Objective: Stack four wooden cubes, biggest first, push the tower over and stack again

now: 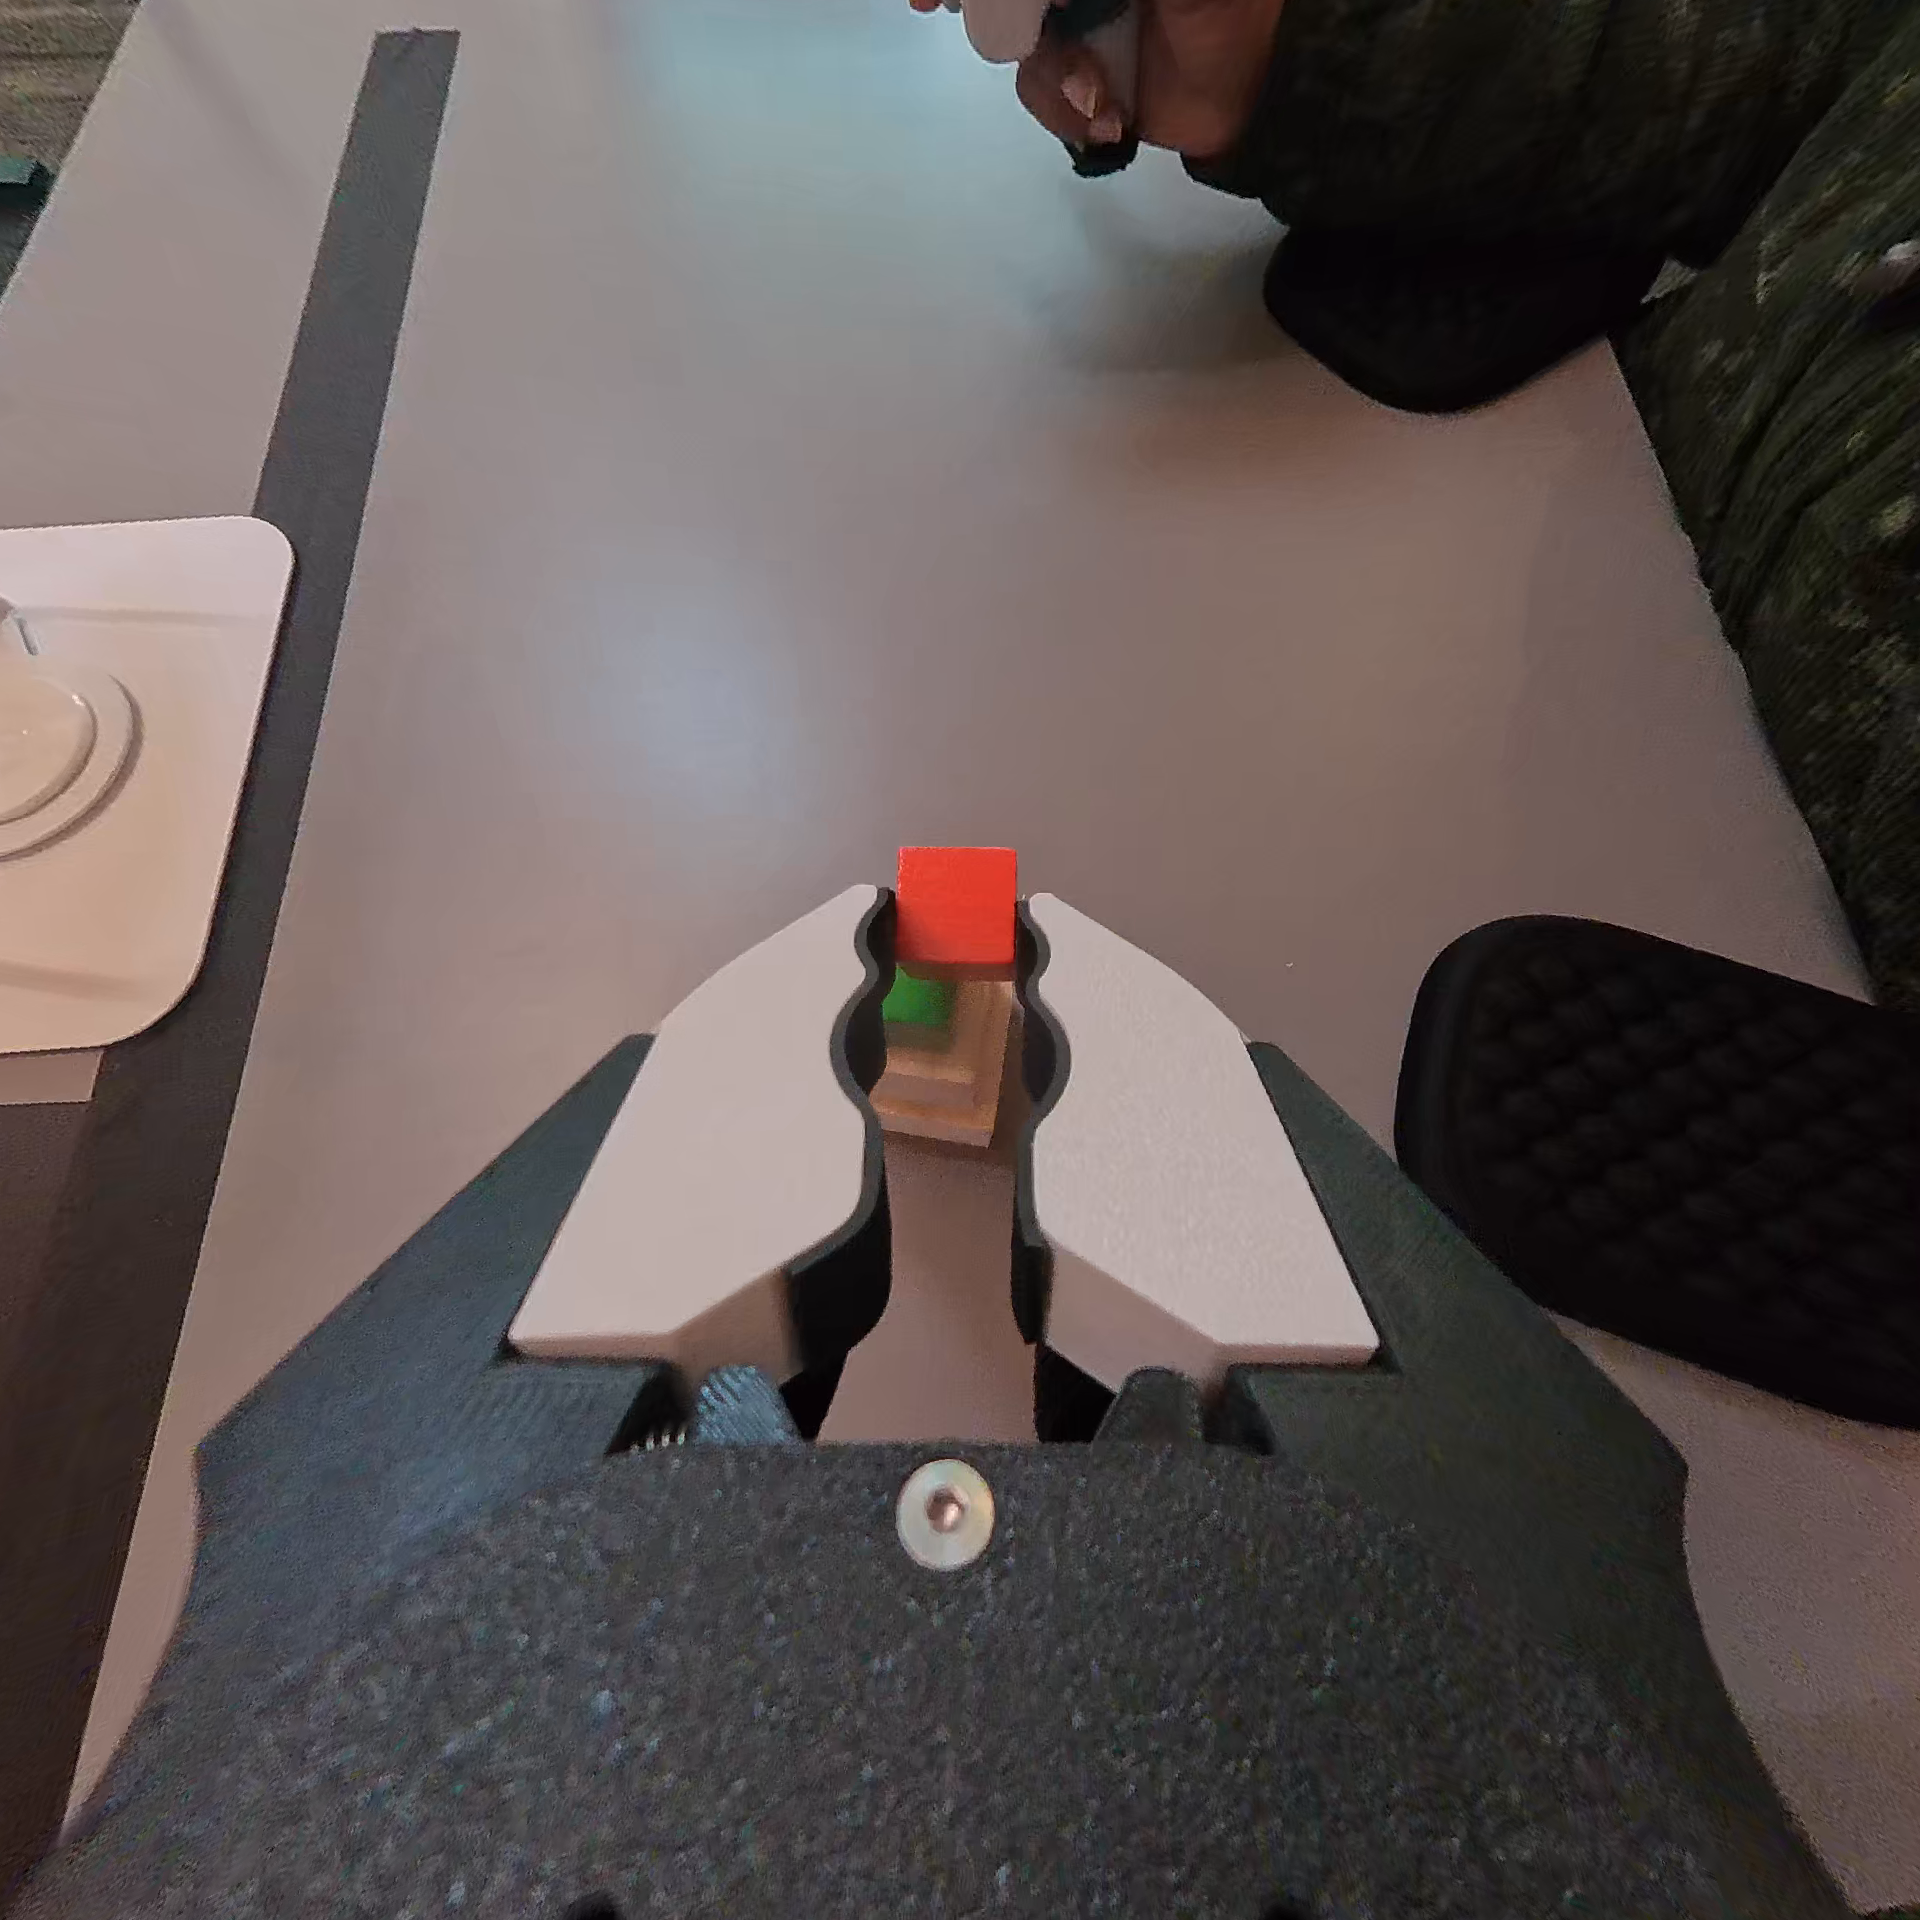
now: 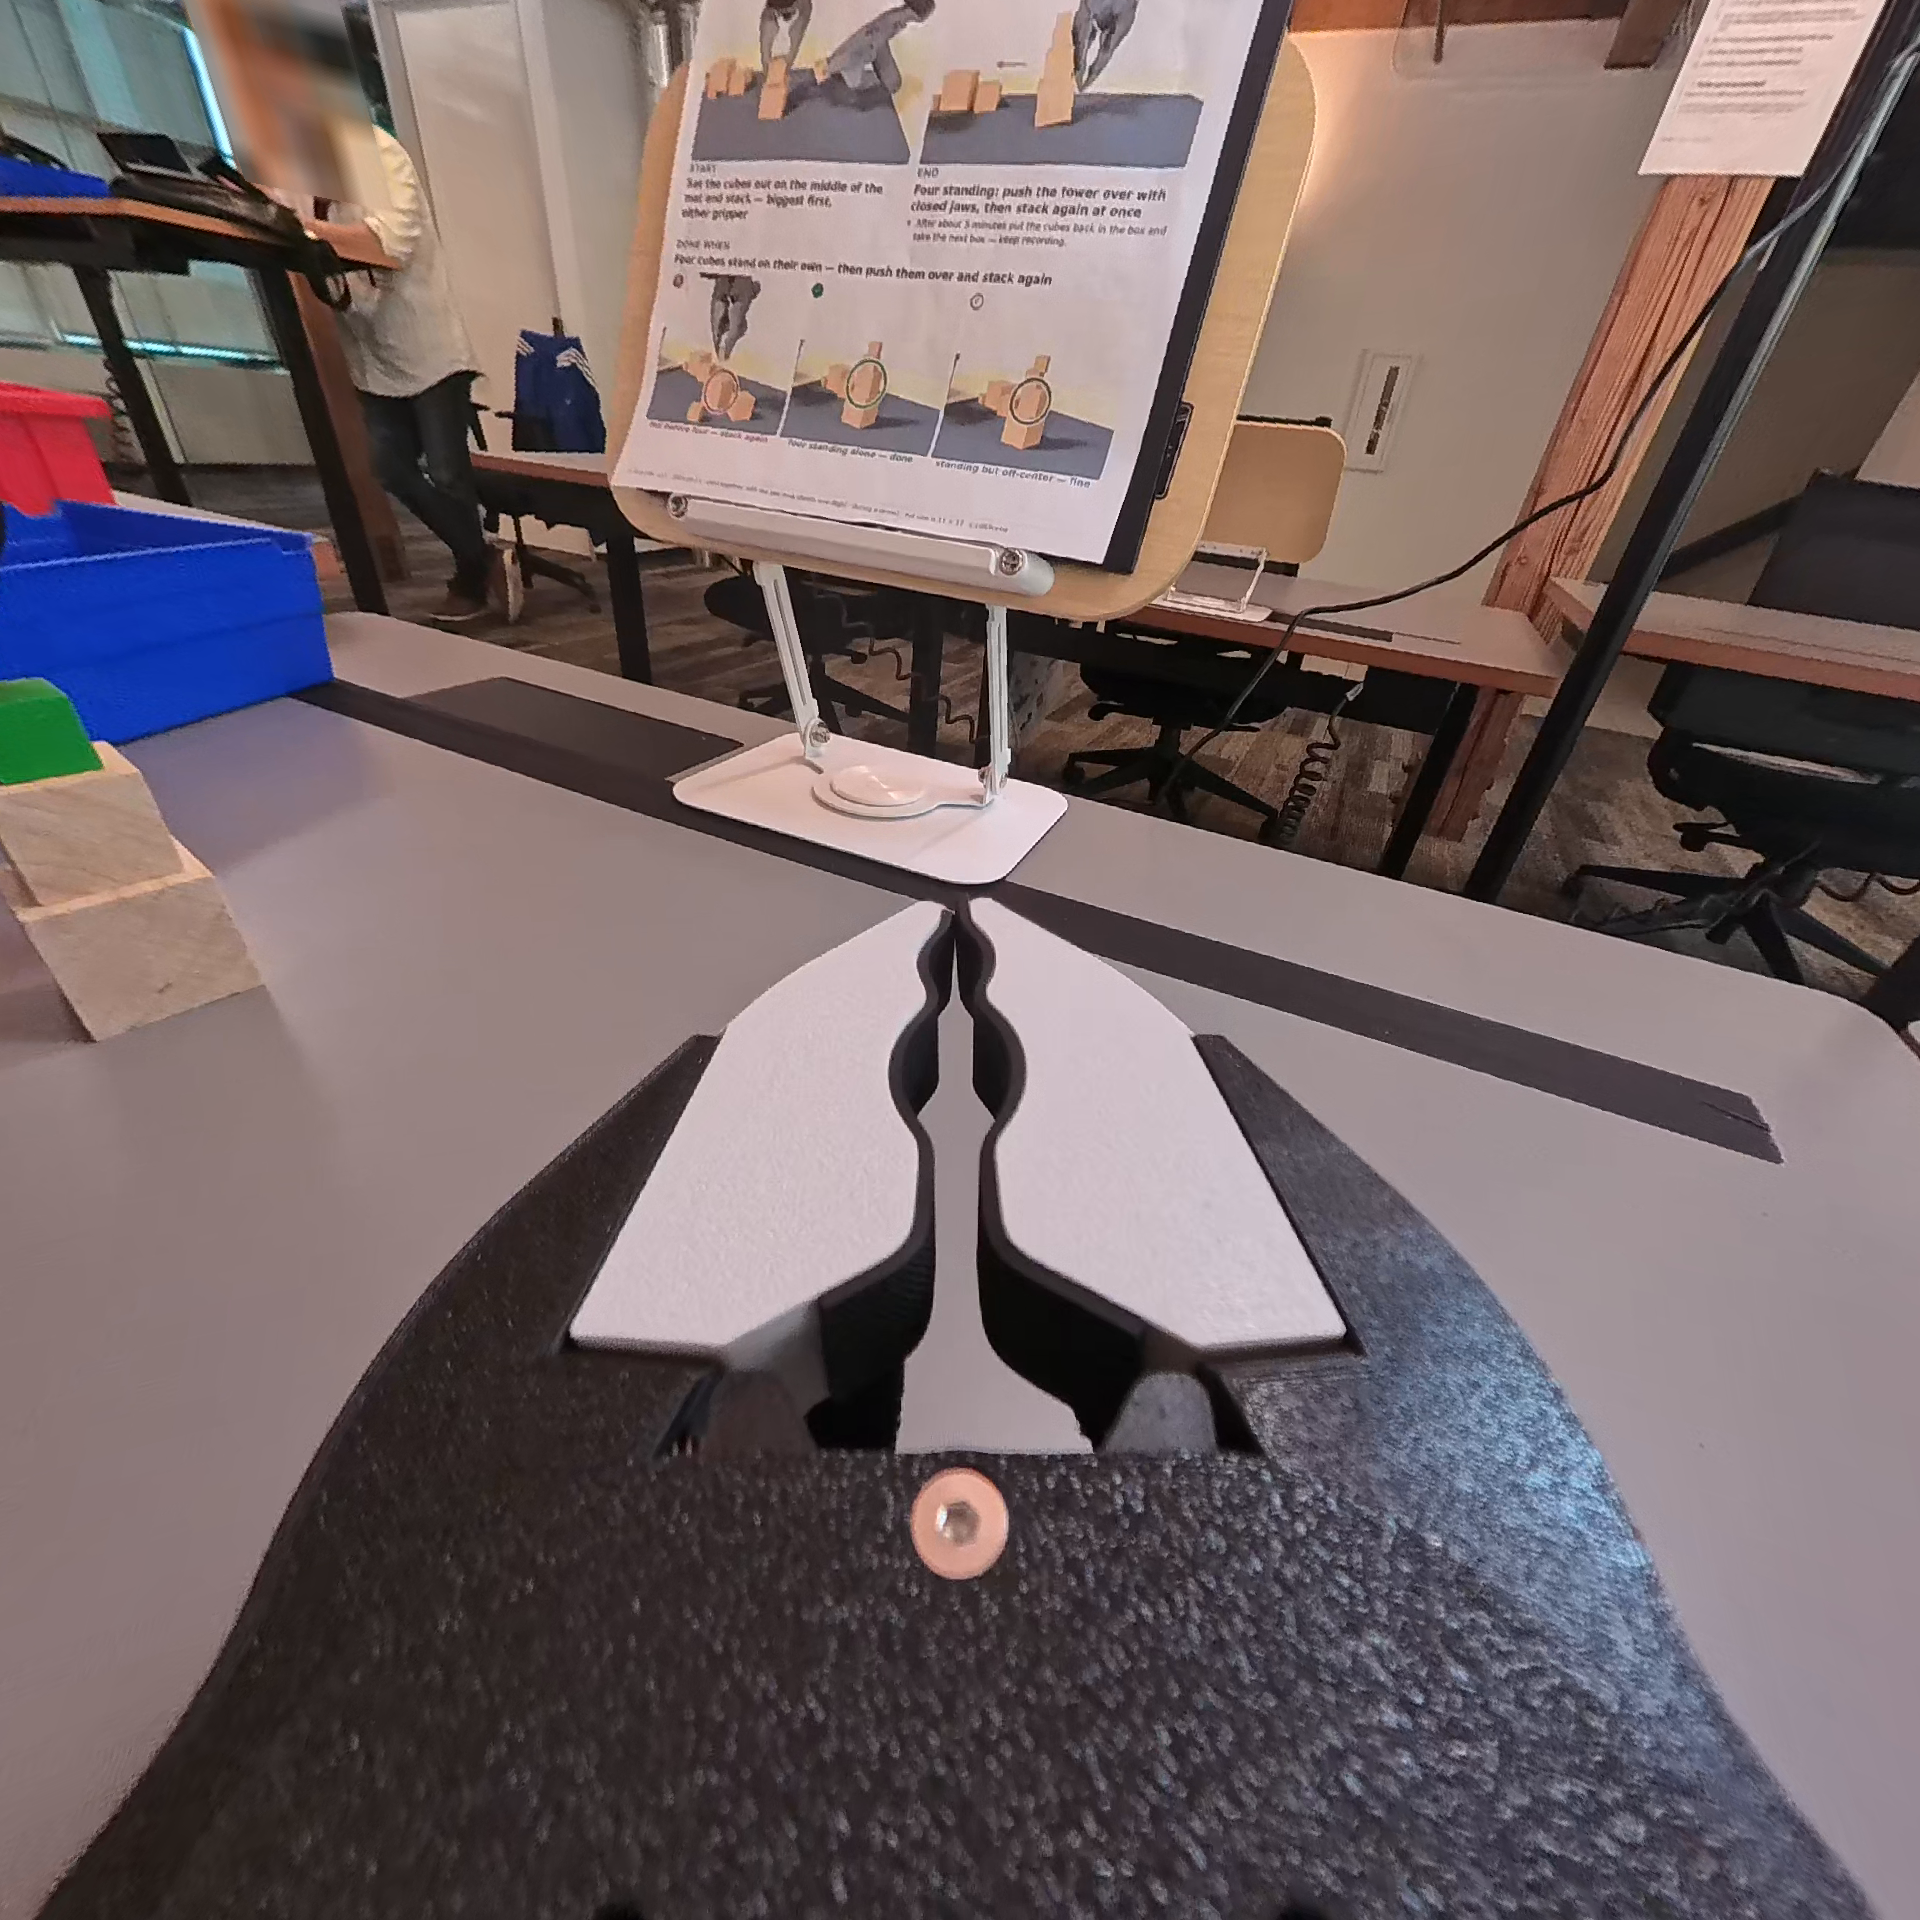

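Note:
My left gripper (image 1: 954, 912) is shut on a small red cube (image 1: 956, 894), with both pads pressed on its sides. It holds the cube just above a stack: a green cube (image 1: 916, 1003) on top of pale wooden cubes (image 1: 940, 1101) that stand on the grey table (image 1: 727, 520). In the right wrist view the same stack is at the far left, with the green cube (image 2: 36, 727) on two stepped wooden cubes (image 2: 114, 914). My right gripper (image 2: 961, 920) is shut with nothing between its pads, low over the table and well to the right of the stack.
A white document stand base (image 2: 873, 805) sits on a black tape strip (image 2: 1351, 997) at the table's far side, and it also shows in the left wrist view (image 1: 114, 769). A blue bin (image 2: 156, 613) stands behind the stack. A sleeved arm (image 1: 1455, 208) and a black armrest (image 1: 1662, 1143) are on the right. My hands' fingertips stand some 35 cm from each other. The black armrest (image 1: 1662, 1143) is about 25 cm from my left fingertips.

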`<state>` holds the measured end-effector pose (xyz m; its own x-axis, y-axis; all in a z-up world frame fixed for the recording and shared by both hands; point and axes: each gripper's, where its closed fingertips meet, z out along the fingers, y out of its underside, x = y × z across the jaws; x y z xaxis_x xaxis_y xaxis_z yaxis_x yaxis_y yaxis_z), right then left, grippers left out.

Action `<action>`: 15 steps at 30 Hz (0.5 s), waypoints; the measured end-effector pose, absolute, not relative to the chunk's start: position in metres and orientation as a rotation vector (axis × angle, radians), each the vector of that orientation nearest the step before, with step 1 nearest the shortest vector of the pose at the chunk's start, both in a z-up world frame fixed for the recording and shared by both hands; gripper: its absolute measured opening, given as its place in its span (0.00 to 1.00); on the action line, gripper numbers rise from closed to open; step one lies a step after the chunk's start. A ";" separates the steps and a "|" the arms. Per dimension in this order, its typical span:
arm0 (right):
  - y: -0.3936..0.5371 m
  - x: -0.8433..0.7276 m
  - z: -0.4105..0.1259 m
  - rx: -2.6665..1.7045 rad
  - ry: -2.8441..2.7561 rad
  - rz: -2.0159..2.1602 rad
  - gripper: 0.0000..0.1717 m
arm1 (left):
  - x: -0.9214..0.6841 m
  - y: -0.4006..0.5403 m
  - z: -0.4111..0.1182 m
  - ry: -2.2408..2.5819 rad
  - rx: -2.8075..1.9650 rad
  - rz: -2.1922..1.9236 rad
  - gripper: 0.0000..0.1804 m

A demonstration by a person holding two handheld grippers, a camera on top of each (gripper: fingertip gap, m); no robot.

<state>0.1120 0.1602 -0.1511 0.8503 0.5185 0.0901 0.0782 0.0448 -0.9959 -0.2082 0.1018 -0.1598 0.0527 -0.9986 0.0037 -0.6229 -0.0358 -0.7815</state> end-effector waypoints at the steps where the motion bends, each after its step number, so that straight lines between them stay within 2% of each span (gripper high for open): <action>1: 0.160 0.112 -0.151 -1.504 -0.498 0.357 0.00 | -0.208 0.102 -0.160 1.645 -1.728 -0.787 0.12; 15: 0.160 0.108 -0.154 -1.509 -0.513 0.361 0.00 | -0.209 0.106 -0.163 1.735 -1.744 -0.733 0.12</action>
<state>0.1080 0.1596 -0.1539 0.8435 0.5284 0.0965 0.0879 0.0414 -0.9953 -0.2088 0.1063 -0.1634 0.0103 -0.9999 -0.0106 -0.6895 0.0006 -0.7243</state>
